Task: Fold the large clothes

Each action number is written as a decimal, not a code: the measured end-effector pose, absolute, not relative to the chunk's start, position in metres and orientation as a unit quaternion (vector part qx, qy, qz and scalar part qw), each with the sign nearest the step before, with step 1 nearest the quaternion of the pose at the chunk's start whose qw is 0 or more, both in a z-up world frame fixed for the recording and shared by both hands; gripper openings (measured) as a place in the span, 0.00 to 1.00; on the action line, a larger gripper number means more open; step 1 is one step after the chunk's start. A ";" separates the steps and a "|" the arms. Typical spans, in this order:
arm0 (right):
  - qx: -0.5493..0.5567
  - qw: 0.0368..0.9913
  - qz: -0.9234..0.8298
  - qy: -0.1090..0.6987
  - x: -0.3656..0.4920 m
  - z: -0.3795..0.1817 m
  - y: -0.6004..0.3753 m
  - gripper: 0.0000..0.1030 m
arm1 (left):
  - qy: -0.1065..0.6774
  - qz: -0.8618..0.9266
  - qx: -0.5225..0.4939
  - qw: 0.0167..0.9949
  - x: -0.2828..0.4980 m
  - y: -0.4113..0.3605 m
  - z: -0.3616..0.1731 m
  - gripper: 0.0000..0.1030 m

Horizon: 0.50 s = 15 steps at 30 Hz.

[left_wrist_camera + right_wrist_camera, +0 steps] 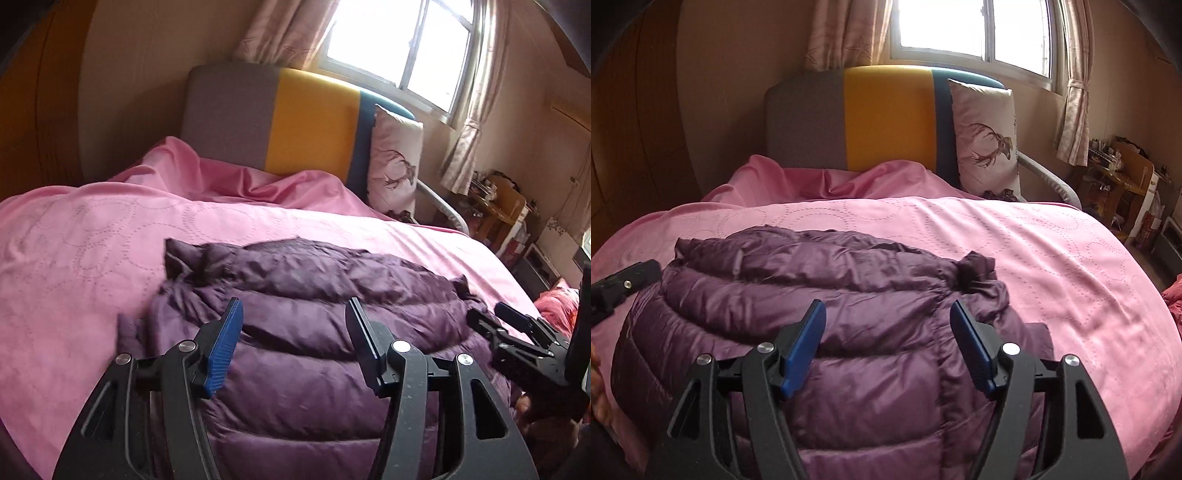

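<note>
A purple quilted down jacket [295, 332] lies folded over on the pink bedspread [92, 240]; it also shows in the right wrist view [849, 306]. My left gripper [293, 314] is open and empty, just above the jacket's near half. My right gripper [888, 314] is open and empty above the jacket's right half. The right gripper also shows at the right edge of the left wrist view [495, 314]. The left gripper's tip shows at the left edge of the right wrist view [624, 284].
A grey, yellow and blue headboard [886, 118] stands at the far end of the pink bedspread [1052, 258]. A deer-print pillow [986, 140] leans on it. A cluttered wooden desk [1119, 177] is at the right, under the window [971, 29].
</note>
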State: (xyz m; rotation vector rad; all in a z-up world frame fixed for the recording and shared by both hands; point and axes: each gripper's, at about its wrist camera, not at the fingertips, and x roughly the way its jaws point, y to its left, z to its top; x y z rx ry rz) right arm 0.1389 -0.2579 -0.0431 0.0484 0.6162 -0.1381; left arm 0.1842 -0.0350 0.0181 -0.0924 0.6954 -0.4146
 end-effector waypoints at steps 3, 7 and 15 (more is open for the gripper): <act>-0.003 0.944 -0.073 0.323 0.145 -0.067 -0.244 0.71 | 0.367 -0.213 -0.030 0.905 0.181 -0.062 -0.011 0.54; 0.000 0.938 -0.063 0.342 0.154 -0.091 -0.247 0.72 | 0.375 -0.198 -0.002 0.905 0.184 -0.069 -0.044 0.54; 0.000 0.930 -0.060 0.364 0.166 -0.114 -0.249 0.73 | 0.389 -0.198 -0.011 0.900 0.192 -0.068 -0.065 0.54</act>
